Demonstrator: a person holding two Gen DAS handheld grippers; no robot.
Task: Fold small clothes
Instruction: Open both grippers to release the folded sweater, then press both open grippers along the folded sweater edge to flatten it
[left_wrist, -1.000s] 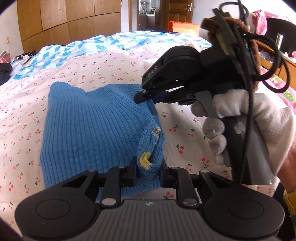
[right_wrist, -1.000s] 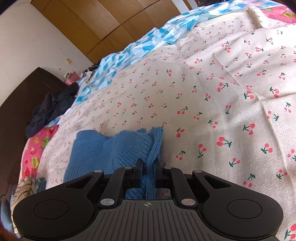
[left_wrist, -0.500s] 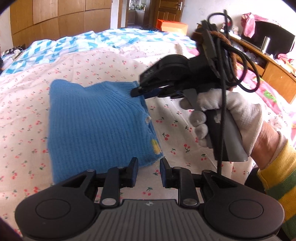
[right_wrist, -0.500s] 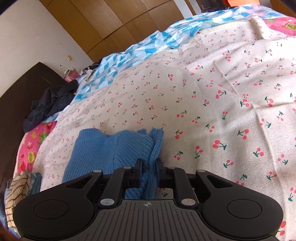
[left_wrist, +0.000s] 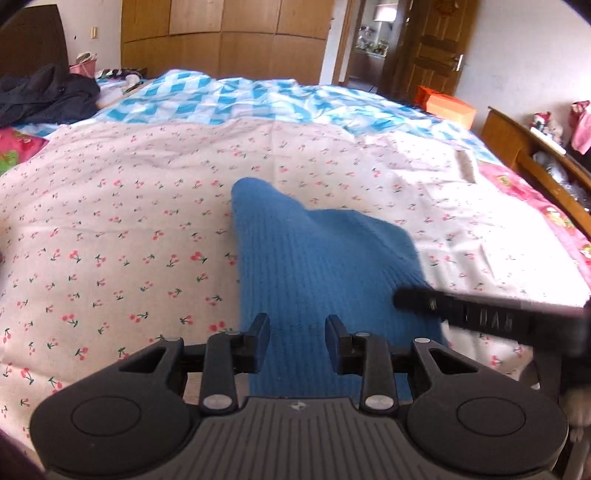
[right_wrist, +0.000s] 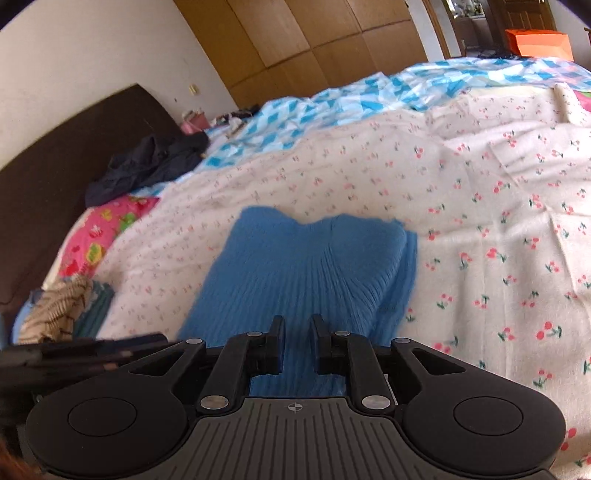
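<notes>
Left wrist view: blue sweater (left_wrist: 317, 266) lies flat beneath the opening, empty left tool (left_wrist: 297, 341).

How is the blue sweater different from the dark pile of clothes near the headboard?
The blue sweater is bright blue; the dark pile of clothes is nearly black. The sweater is folded flat with neat edges, while the pile is crumpled in a heap. The sweater lies on the cherry-print sheet, right in front of both grippers, while the pile sits far back by the headboard. Both are clothes resting on the bed.
</notes>
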